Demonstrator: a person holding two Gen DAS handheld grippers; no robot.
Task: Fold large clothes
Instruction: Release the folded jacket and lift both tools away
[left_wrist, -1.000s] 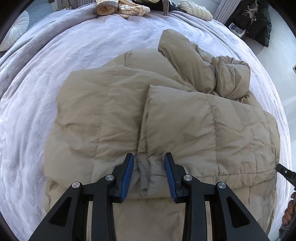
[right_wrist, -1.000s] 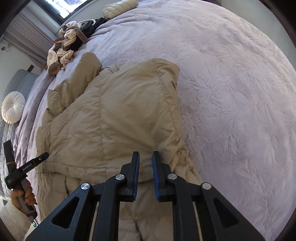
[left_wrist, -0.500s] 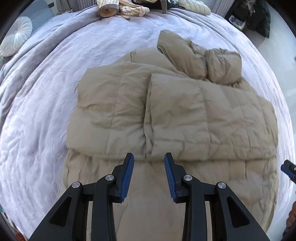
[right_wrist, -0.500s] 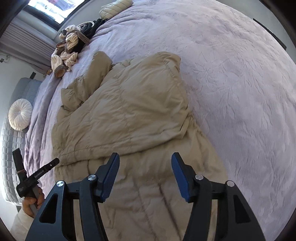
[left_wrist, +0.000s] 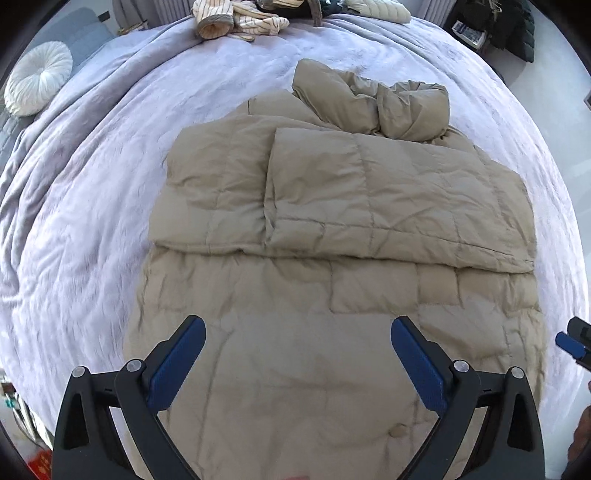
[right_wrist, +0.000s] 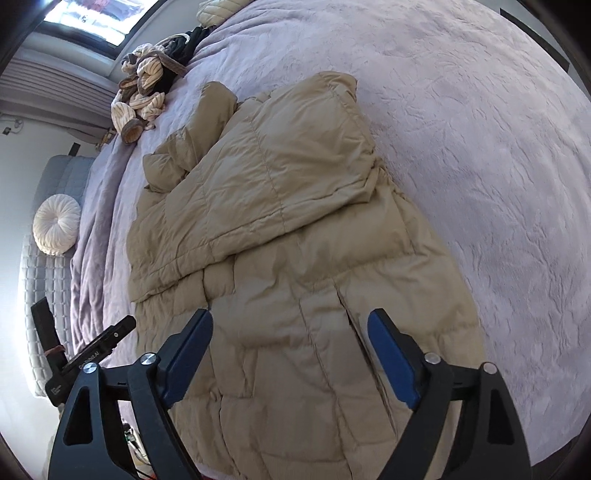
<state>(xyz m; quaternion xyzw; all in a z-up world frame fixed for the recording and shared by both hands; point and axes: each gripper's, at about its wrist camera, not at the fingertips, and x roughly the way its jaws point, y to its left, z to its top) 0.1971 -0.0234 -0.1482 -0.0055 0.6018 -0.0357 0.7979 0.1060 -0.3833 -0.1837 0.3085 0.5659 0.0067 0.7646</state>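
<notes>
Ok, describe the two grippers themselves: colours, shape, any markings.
Both look alike. The left gripper and the right gripper each have a black frame with triangular cut-outs, silver round bolt heads at the joints, and two fingers faced with flat blue pads. In the right wrist view the left gripper's black body carries small white lettering, too small to read surely. No cables show on either.
</notes>
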